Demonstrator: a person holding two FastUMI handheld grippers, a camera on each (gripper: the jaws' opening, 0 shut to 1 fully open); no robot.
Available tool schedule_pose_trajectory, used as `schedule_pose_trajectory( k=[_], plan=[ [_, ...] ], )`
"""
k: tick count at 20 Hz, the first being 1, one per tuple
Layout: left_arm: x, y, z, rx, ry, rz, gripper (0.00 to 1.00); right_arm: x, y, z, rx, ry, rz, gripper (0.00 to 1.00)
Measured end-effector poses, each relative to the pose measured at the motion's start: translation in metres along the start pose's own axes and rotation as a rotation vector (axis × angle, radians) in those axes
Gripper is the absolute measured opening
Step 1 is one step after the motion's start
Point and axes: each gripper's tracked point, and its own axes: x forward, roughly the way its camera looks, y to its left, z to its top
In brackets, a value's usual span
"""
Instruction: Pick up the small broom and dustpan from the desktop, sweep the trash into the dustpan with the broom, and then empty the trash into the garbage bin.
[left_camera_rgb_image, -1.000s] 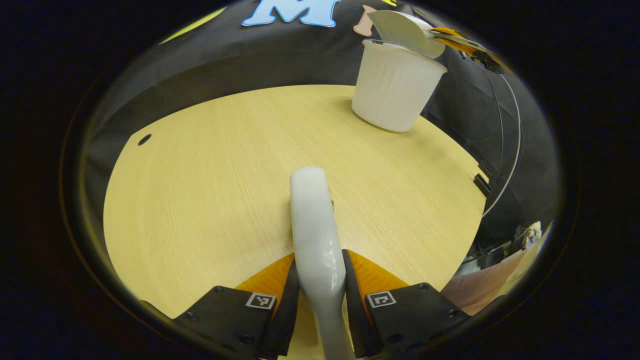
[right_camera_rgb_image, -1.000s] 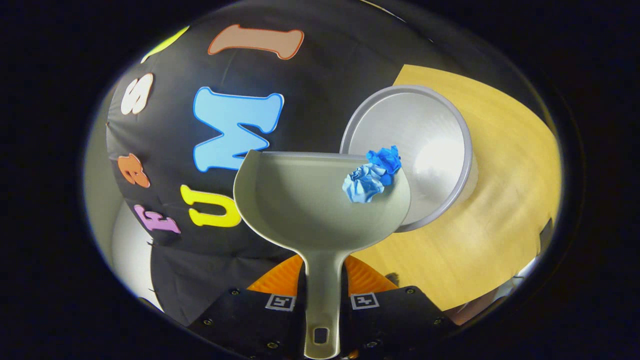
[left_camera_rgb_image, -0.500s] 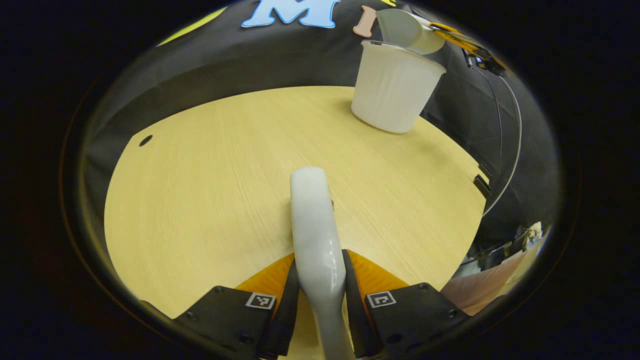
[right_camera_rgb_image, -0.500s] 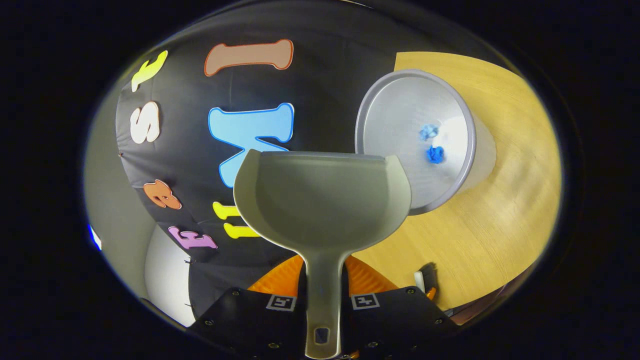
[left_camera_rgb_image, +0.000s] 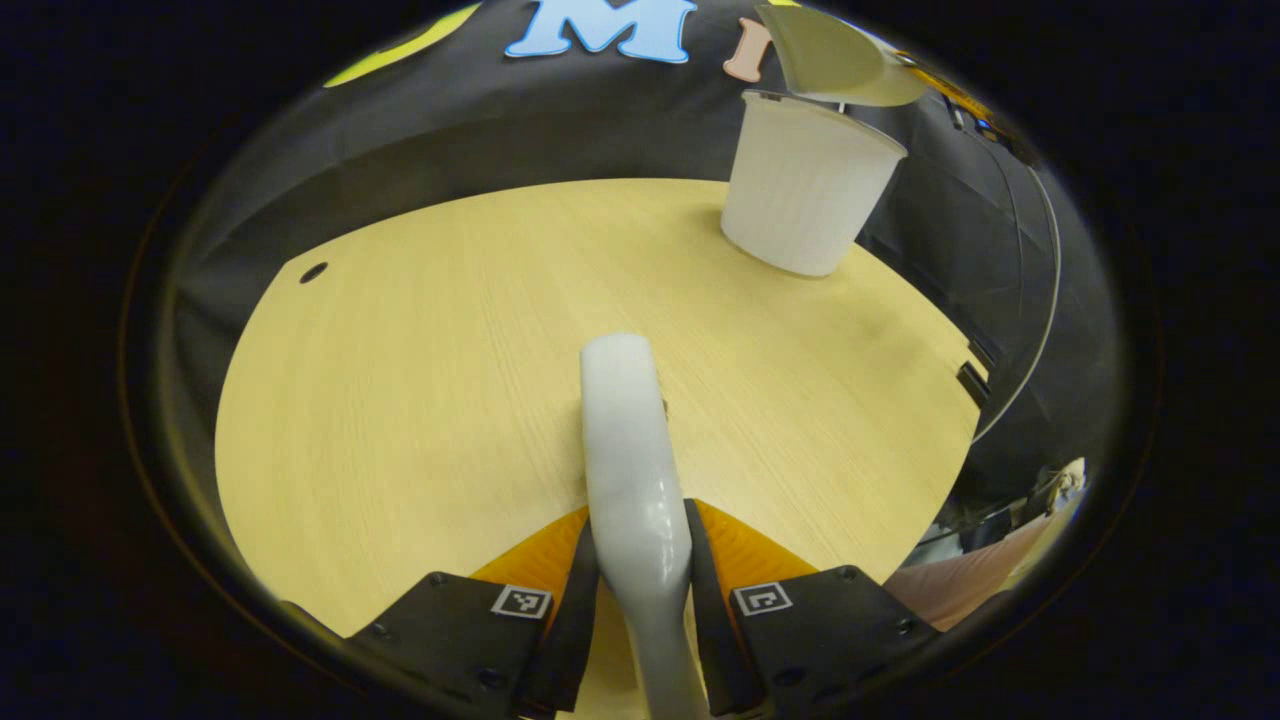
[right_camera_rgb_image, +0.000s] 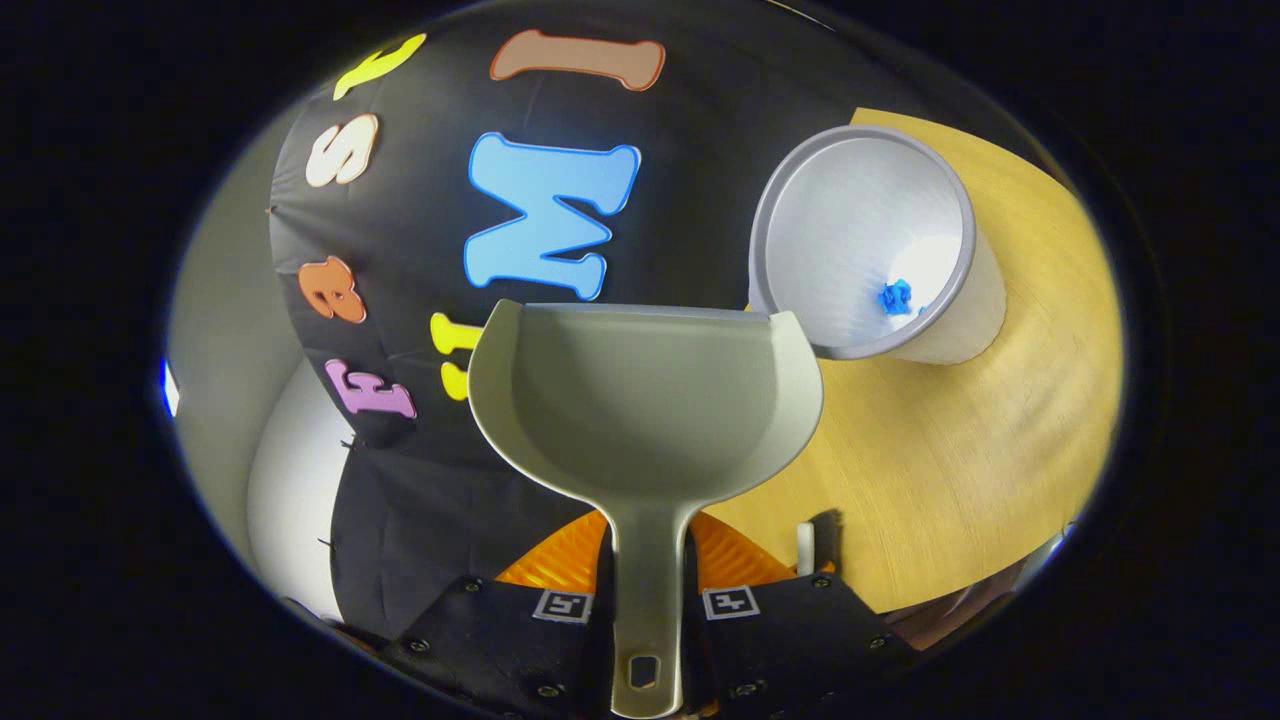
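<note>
Here the pale wooden bench (left_camera_rgb_image: 430, 380) is carrying the bin (left_camera_rgb_image: 808, 190); left claw (left_camera_rgb_image: 640, 600) is gripping the broom (left_camera_rgb_image: 625, 440), right claw (right_camera_rgb_image: 645, 600) clamping the dustpan (right_camera_rgb_image: 640, 390).

In the left gripper view, the garbage bin (left_camera_rgb_image: 808, 195) is set on the far right part of the desktop (left_camera_rgb_image: 420, 380), with the dustpan (left_camera_rgb_image: 838, 65) held above its rim. In the right gripper view, trash (right_camera_rgb_image: 894, 297) is seen inside the bin, right of the dustpan.
</note>
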Motion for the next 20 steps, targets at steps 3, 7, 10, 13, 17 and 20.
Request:
schedule_pose_trajectory(
  k=[3, 7, 10, 13, 17, 20],
  plan=[
    [-0.005, 0.013, -0.003, -0.024, -0.001, 0.026, 0.53, 0.001, 0.004, -0.028, -0.053, 0.041, -0.002, 0.25],
    [-0.010, 0.032, -0.007, -0.056, -0.004, 0.068, 0.53, 0.008, -0.001, -0.069, -0.135, 0.096, -0.039, 0.25],
    [-0.013, 0.044, -0.009, -0.073, -0.007, 0.095, 0.53, 0.016, -0.021, -0.098, -0.225, 0.129, -0.096, 0.26],
    [-0.017, 0.054, -0.010, -0.080, -0.011, 0.113, 0.52, 0.031, -0.059, -0.118, -0.291, 0.144, -0.197, 0.25],
    [-0.021, 0.061, -0.014, -0.082, -0.010, 0.108, 0.51, 0.053, -0.097, -0.134, -0.304, 0.144, -0.282, 0.26],
    [-0.025, 0.068, -0.014, -0.089, -0.013, 0.109, 0.50, 0.061, -0.129, -0.139, -0.313, 0.137, -0.342, 0.26]
  ],
)
